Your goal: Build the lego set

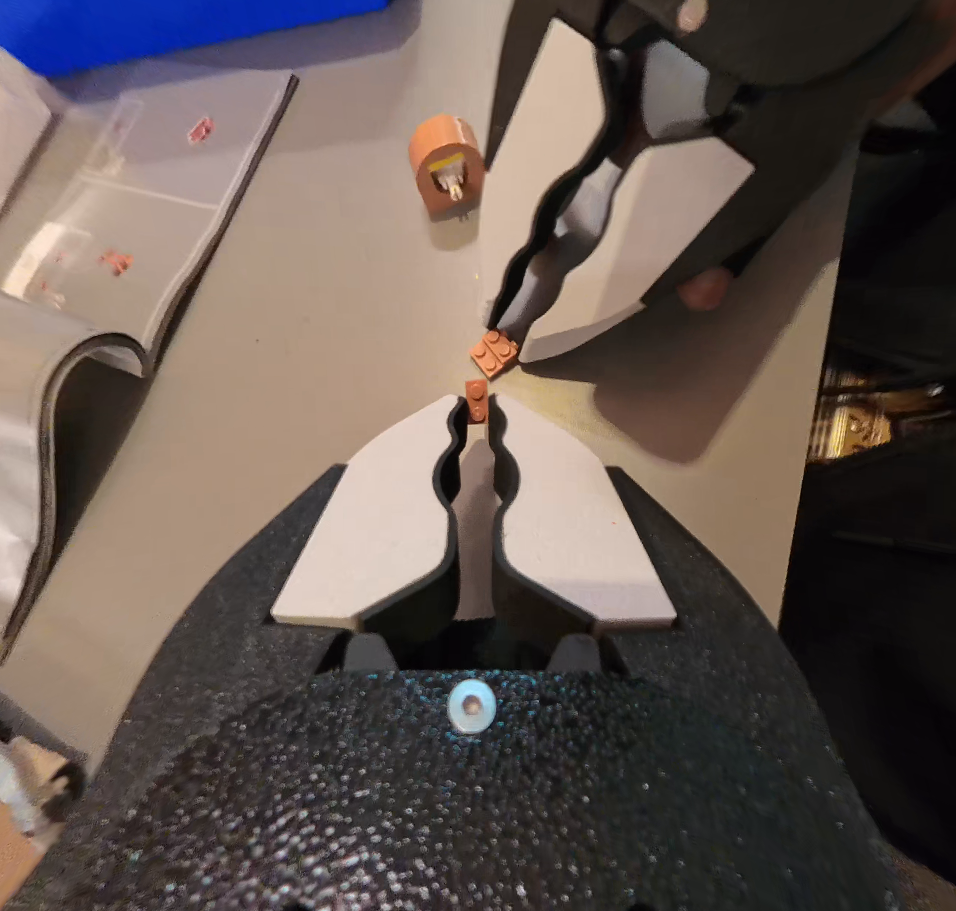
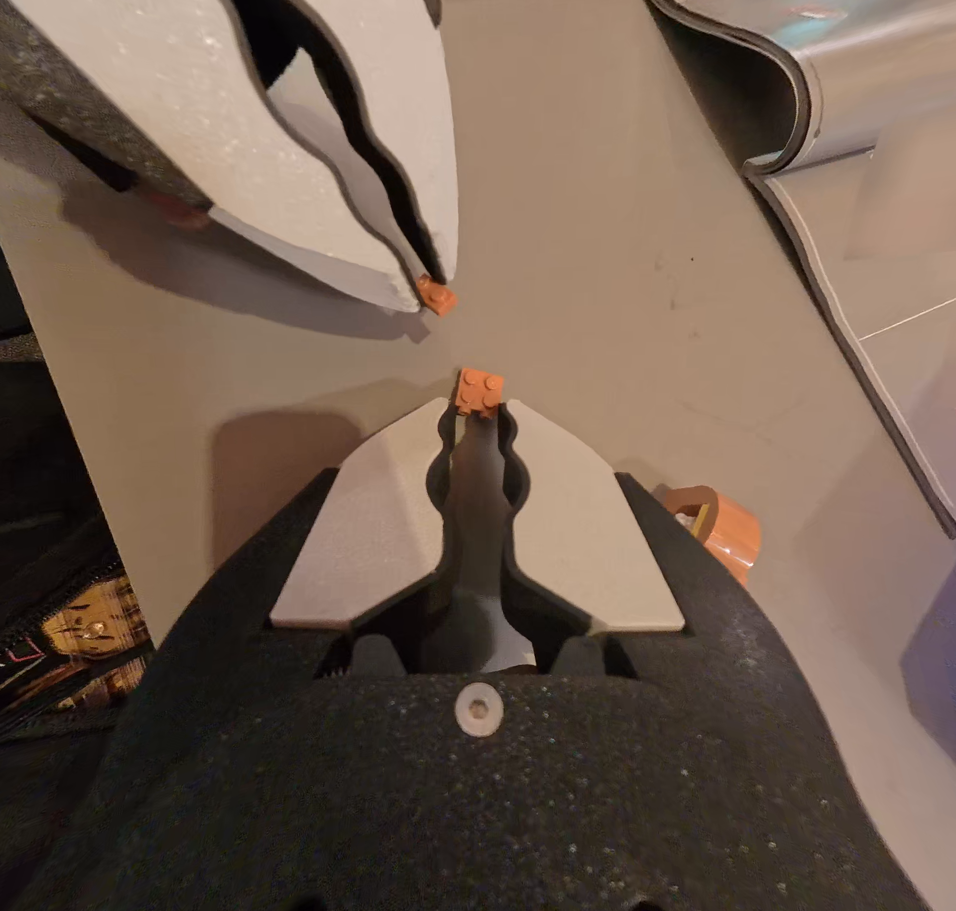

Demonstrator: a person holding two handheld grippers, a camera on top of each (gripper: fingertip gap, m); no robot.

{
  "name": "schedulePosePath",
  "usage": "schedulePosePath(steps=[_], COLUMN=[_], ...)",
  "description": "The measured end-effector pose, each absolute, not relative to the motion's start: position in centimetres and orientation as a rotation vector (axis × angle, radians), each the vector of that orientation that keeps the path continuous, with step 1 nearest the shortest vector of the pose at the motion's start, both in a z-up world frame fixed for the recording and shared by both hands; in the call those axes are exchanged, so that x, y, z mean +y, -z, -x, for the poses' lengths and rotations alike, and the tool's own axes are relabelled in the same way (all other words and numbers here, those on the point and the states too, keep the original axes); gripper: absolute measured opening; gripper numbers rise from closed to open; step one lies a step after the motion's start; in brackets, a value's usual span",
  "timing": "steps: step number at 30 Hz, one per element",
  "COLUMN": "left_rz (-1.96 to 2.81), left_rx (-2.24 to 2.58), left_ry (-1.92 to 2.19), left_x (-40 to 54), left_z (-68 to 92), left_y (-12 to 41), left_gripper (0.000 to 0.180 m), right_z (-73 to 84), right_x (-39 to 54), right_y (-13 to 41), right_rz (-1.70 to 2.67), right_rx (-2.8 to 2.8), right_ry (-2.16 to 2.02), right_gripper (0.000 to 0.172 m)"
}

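Left wrist view: left gripper point(image 1: 476, 405) clenched on a narrow brown two-stud plate point(image 1: 476, 401). At 1 o'clock, just beyond, right gripper point(image 1: 509, 340) grasps a square brown four-stud plate point(image 1: 494, 352) by its rear edge. Brown cylindrical assembly point(image 1: 446, 166) at 12 o'clock on the grey table point(image 1: 310, 317); open booklet point(image 1: 155, 188) at 10 o'clock.

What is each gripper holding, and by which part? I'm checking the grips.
The left gripper pinches a narrow brown brick by its rear end. The right gripper grips a square brown brick by its near edge.
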State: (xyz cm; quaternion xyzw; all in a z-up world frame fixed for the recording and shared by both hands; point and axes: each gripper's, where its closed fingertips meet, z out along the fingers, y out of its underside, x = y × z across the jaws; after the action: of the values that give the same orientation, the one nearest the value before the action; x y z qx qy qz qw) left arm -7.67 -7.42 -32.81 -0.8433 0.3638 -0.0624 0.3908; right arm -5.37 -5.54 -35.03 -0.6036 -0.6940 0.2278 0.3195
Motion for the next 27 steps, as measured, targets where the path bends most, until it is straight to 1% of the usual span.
schedulePosePath(steps=[6,14,22,27], left_rz=[2.227,2.31,2.351,2.364], left_rx=[0.742,0.689,0.69,0.693], left_ry=[0.412,0.552,0.489,0.49], left_x=[-6.8,-5.9,-5.2,-5.5], left_z=[7.0,5.7,5.4,5.2], left_y=[32.4,32.6,32.8,32.7], left_gripper=[0.007,0.007,0.007,0.007], right_z=[5.3,5.2,5.1,5.0], right_x=[-5.5,-5.5,-5.3,-5.1], right_y=[34.2,33.7,32.7,32.5], right_rz=[1.565,1.512,1.488,1.456], right_rx=[-1.753,-1.722,-1.666,-1.652], right_ry=[-0.639,-0.617,-0.686,-0.652], right_gripper=[0.015,0.014,0.014,0.014])
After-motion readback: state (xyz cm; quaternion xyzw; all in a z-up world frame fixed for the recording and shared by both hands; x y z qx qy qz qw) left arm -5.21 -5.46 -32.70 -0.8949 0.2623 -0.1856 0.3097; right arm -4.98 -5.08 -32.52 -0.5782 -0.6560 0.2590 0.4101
